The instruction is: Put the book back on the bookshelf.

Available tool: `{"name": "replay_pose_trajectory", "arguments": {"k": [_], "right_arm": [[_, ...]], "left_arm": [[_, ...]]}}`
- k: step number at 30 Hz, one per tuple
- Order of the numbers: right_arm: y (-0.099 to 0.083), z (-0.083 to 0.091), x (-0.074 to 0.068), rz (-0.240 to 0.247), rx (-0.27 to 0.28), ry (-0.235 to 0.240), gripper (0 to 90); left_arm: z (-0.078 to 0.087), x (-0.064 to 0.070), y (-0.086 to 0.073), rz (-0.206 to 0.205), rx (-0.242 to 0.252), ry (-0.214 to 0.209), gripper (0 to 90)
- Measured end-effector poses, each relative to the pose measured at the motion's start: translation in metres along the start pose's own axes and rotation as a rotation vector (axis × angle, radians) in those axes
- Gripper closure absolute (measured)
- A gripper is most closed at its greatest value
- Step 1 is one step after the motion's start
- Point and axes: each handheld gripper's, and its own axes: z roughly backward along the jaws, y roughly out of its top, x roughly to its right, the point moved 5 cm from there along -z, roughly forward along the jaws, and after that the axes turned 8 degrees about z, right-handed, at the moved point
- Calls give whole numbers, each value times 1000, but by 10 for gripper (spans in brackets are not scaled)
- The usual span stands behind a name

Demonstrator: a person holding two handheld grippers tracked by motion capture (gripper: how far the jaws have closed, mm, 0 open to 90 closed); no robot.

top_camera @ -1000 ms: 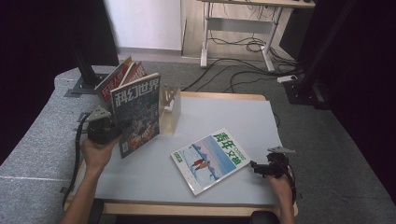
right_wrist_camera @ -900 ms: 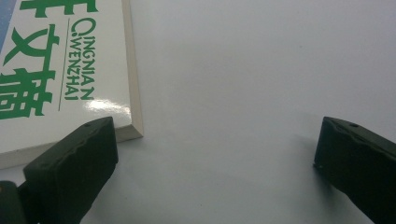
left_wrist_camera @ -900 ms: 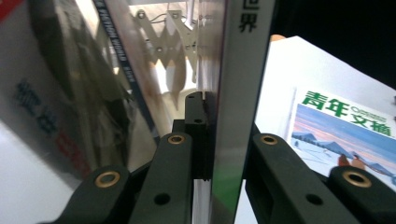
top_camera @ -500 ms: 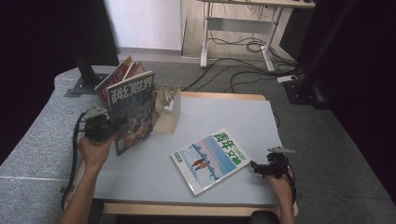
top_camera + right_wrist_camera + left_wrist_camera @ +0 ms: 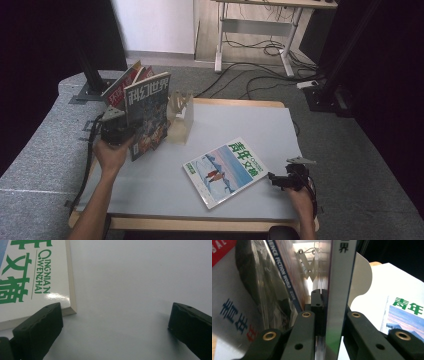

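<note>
Two magazines are in play: the science-fiction magazine (image 5: 146,114) that my left gripper (image 5: 116,131) has clenched by its lower edge, held upright at about ten o'clock on the table (image 5: 240,120), and the green-titled magazine (image 5: 226,171) lying flat near five o'clock. In the left gripper view my jaws pinch the thin edge of the science-fiction magazine (image 5: 339,290), with the pale bookstand (image 5: 308,267) showing straight ahead at twelve o'clock and other magazines (image 5: 242,290) leaning to the nine o'clock side. My right gripper (image 5: 286,179) rests with jaws spread wide and holding nothing, the corner of the green-titled magazine (image 5: 32,277) just beside its nine o'clock jaw. I judge the step in hand is slotting the held magazine into the bookstand (image 5: 181,117). To do it well I should keep the spine vertical, line it up with the gap beside the leaning copies, lower it until the bottom edge seats, and only then let go, so it doesn't topple or fan open.
</note>
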Motion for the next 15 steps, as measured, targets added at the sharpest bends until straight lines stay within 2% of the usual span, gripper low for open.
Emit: {"name": "replay_pose_trajectory", "arguments": {"k": [8,15], "right_arm": [[0,0,0,0,0,1,0],[0,0,0,-2,1,1,0]], "left_arm": [[-16,1,3,16,21,13,829],[-29,3,4,10,61,30,829]]}}
